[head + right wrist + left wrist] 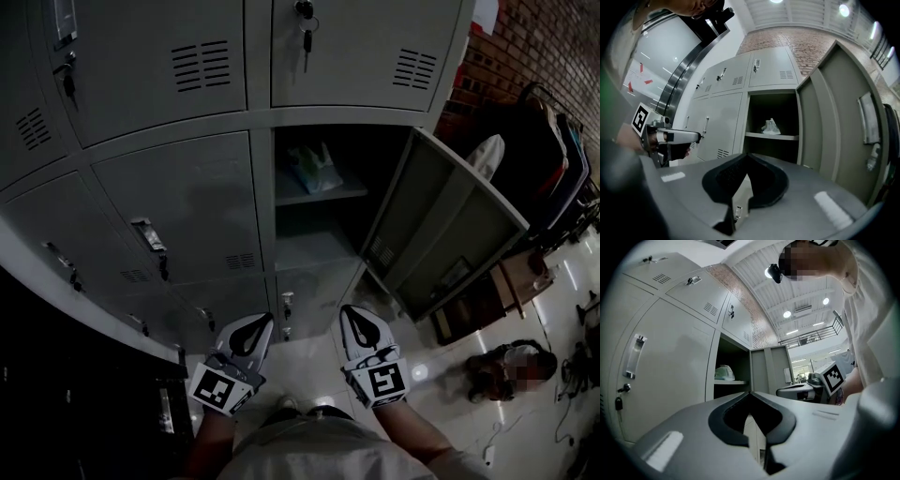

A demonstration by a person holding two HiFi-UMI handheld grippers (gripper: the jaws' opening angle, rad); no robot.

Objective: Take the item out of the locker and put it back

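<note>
One pale, crumpled item (316,169) lies on the shelf (328,195) inside the open locker (314,248), in the upper part of that compartment, with nothing touching it. The locker's door (450,220) stands swung out to the right, its inner face towards the compartment. The neighbouring grey doors on the left and above are closed, and a key (305,33) hangs from the lock of the door directly above.

Both grippers are held low in front of the lockers, well apart from the item and side by side, pointing towards the open compartment. The left gripper (261,323) has its jaws together with nothing between them. The right gripper (352,317) is the same, jaws closed on nothing. A glossy floor (431,375) lies below, and a brick wall (534,47) rises at the far right.
</note>
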